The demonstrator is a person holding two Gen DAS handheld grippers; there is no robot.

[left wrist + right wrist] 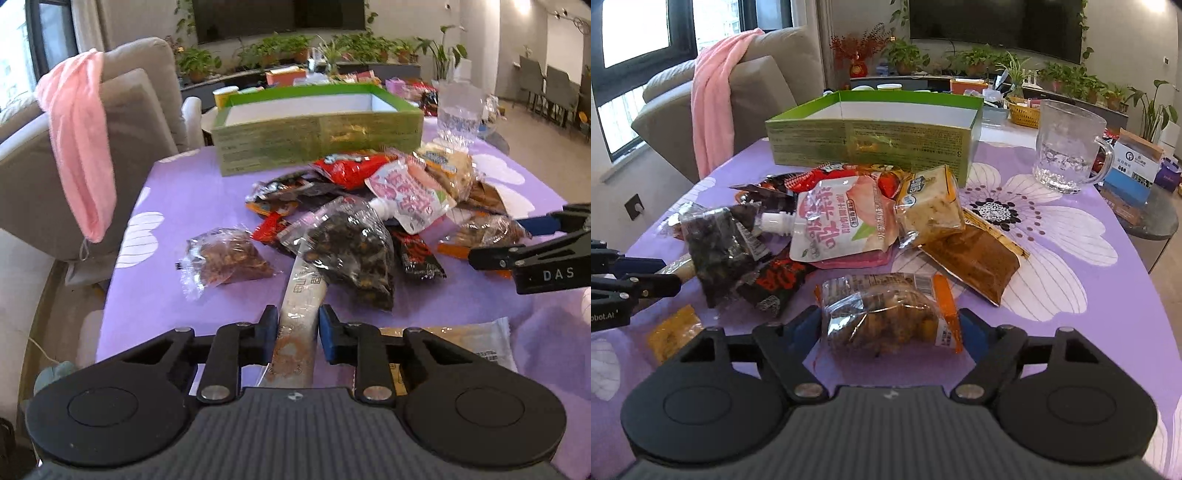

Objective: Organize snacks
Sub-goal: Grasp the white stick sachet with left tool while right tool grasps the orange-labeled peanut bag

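Left gripper [297, 334], lower centre of the left wrist view: blue pads pressed against both sides of a long pale snack stick [298, 325], whose far end runs under the pile.

Right gripper [889, 332], lower centre of the right wrist view: fingers set on either side of a clear bag of brown biscuits with an orange edge [886, 314]; the pads sit against the bag's sides, but whether they actually grip it cannot be told. The same gripper enters the left wrist view from the right edge [517, 240].

Snack pile, centre of both views, on a purple flowered tablecloth [1089, 295]:
- pink-and-white spouted drink pouch [842, 221], lying on top of the pile;
- clear bag of dark pieces [351, 251], overlapping the stick;
- tan packet with yellow trim [931, 206], touching the pouch's right side;
- flat brown packet [975, 266], partly under the tan one;
- red wrapper [351, 166], at the far side of the pile;
- small clear bag of reddish-brown bits [225, 258], apart, left of the pile.

Green open box [317, 122], white inside, upper centre, just behind the pile.

Glass mug [1067, 147], upper right of the right wrist view, beside the box.

Pink cloth [79, 140], draped over a grey sofa [147, 110], upper left.
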